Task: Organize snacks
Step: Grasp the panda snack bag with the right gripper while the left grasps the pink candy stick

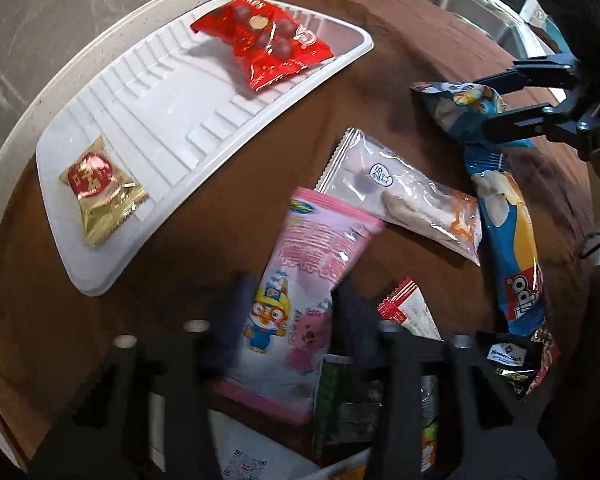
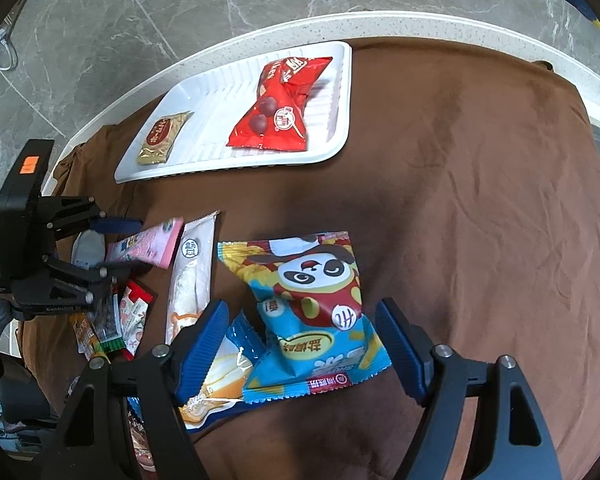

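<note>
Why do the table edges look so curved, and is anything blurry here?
Both views bend straight edges, a fisheye effect, as on the white tray. In the left wrist view, the left gripper smears with motion blur. In the right wrist view, the panda snack bag is sharp.

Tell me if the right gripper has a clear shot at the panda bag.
Probably yes. The right gripper is open, with its jaws on either side of the panda bag, which lies on top of the blue wrapper; nothing covers it.
</note>
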